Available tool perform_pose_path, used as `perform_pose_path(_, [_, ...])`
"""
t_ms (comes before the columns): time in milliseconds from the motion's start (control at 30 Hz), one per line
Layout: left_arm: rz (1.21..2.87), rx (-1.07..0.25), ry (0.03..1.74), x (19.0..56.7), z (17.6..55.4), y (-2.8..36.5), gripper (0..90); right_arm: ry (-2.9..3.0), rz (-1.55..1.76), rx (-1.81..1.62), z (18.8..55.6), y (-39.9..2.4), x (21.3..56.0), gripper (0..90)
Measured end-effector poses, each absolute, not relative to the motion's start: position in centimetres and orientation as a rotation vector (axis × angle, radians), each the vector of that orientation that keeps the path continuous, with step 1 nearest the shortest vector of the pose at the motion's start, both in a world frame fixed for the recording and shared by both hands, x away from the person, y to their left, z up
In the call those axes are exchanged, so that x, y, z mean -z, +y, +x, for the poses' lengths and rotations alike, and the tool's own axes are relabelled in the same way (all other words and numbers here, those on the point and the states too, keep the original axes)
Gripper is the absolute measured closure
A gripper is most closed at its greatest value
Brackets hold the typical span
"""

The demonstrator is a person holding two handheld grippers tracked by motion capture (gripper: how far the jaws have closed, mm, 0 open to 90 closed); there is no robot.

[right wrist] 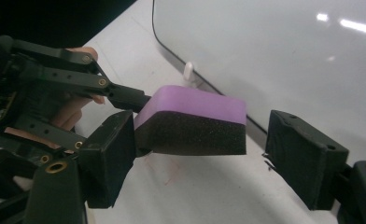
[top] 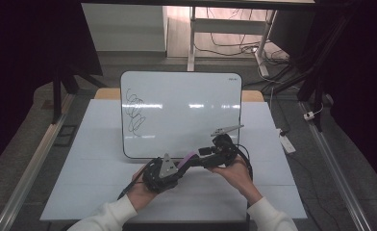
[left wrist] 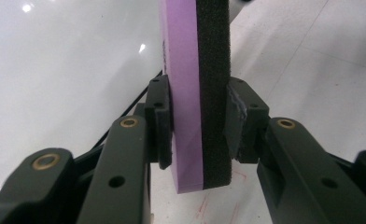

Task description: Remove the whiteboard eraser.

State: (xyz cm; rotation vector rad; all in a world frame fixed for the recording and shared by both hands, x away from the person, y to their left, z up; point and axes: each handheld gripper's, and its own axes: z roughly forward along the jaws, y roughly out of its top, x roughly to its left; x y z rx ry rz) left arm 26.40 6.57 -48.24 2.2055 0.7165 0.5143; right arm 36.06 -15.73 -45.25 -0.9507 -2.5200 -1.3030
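Note:
A purple eraser (top: 190,158) with a black foam face is held low over the table, just in front of the whiteboard (top: 186,110). My left gripper (top: 182,163) is shut on it. In the left gripper view the jaws pinch the eraser (left wrist: 195,93) across its purple and black sides. My right gripper (top: 199,156) comes in from the right and stands open around the eraser's (right wrist: 190,121) free end. One jaw lies near the foam and the other stands well apart. A black scribble (top: 134,111) marks the board's left side.
The whiteboard leans back on a white table (top: 81,183), its lower edge close behind the grippers. Metal rails run along both sides of the table. Cables and a power strip (top: 287,143) lie on the floor at the right.

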Motion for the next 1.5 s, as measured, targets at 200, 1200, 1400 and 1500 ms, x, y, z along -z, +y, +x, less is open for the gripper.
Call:
perform_pose_path(200, [2.219, -0.537, 0.69, 48.3, 26.2, 6.3, 64.2, -2.462, -0.962, 1.268, 36.5, -15.4, 45.7, 30.8])
perform_pose_path(1200, [2.114, -0.175, 0.724, 46.9, 29.4, 10.5, 23.9, -2.514, -0.781, 1.412, 36.6, -16.6, 45.5, 40.1])
perform_pose_path(1400, [2.155, -0.071, 0.65, 46.8, 31.1, 10.0, 23.9, -2.537, -0.718, 1.426, 36.5, -16.6, 45.5, 40.1])
perform_pose_path(1500, [2.168, -0.015, 0.626, 47.1, 31.9, 9.7, 23.2, -2.547, -0.693, 1.431, 36.4, -16.6, 45.5, 40.1])
